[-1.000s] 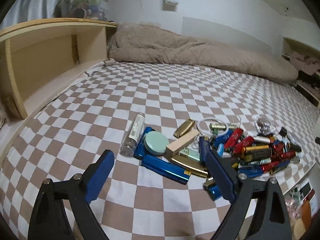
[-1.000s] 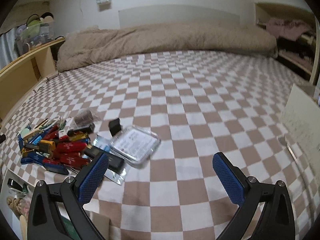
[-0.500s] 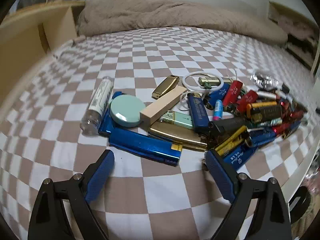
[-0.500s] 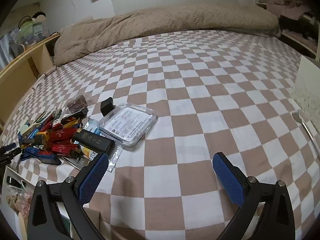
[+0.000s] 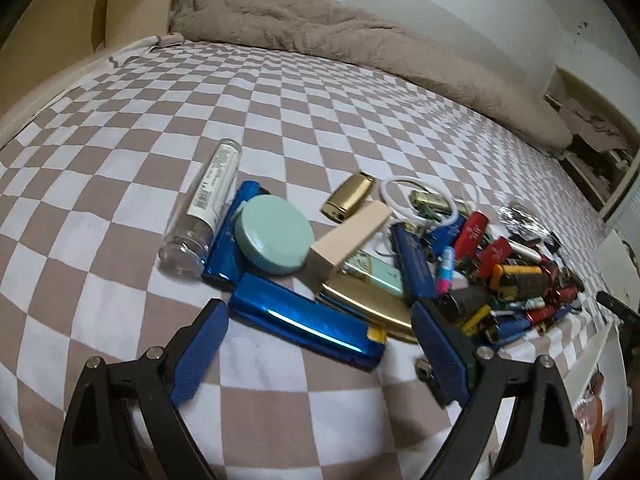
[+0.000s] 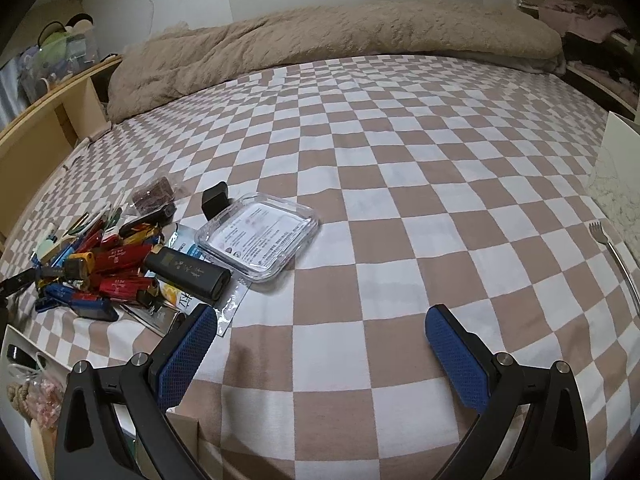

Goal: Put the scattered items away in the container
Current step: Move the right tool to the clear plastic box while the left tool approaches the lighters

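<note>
The left claw stands with its jaws wide apart and nothing pinched between them, tipped steeply down at the bed so that the long shiny blue case lies just ahead of the gap, running from about 10 o'clock to 4 o'clock across it; that spread looks chosen to straddle the case, though its slant to the gap may call for a turn of the wrist first; the right pad sits over the near edge of the heap of lighters, which crowds the case's 3 o'clock end, so a closing jaw could catch a stray lighter too; beyond the case, at 12 o'clock, lie the mint round tin, the clear tube at 11 o'clock and the pale wooden block propped on its neighbours, all touching or overlapping, which is why the outermost piece seems the sensible first pick; the right claw is likewise spread and empty, hanging over bare checked sheet well clear of the heap; the clear plastic container rests on the sheet at its 11 o'clock, beside the black device, and holds none of the scattered items that I can see, so the tidying seems barely begun.
</note>
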A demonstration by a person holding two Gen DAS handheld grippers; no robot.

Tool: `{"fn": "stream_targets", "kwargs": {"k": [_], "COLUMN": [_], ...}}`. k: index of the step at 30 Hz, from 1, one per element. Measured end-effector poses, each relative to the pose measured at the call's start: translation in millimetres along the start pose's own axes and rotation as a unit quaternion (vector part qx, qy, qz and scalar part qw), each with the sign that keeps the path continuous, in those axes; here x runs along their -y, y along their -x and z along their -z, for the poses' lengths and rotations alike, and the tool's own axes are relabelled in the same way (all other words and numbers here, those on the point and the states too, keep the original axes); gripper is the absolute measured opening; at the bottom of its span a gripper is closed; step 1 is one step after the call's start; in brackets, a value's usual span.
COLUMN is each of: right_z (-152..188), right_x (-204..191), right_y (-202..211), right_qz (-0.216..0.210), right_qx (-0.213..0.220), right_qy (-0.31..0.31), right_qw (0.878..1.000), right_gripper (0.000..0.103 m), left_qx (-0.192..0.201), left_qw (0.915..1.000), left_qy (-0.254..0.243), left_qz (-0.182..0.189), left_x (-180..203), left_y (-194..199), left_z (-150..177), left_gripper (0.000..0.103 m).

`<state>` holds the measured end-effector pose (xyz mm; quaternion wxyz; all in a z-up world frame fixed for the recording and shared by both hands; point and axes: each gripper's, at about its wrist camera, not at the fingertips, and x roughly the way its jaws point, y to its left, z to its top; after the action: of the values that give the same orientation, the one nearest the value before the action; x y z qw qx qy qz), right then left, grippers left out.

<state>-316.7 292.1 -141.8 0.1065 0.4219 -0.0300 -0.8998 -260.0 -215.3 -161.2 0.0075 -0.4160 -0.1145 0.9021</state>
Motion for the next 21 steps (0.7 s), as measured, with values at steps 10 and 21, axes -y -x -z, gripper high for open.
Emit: {"fn": "stream_targets", "kwargs": {"k": [10,21], "right_z": [2.7,1.4], "right_x": [0.0,9.7], "right_y": [-8.3,-7.9], "right_qz": [0.007,-0.012], "right_qx": [-0.016,-0.008], "right_qy": [-0.003,-0.025], "right_qw": [1.0,1.0], "right_gripper": [0.103,0.103], "left_qx": [0.006,0.029], "left_qw": [1.0,0.9962], "left_qy": [0.0,-0.069], "left_qz": [0.005,0.044], "left_x": [-3.8,27.2], "left_y": [-5.3,14.1], "left_z": [-4.4,9.9], "left_gripper": [0.094,0.094]}}
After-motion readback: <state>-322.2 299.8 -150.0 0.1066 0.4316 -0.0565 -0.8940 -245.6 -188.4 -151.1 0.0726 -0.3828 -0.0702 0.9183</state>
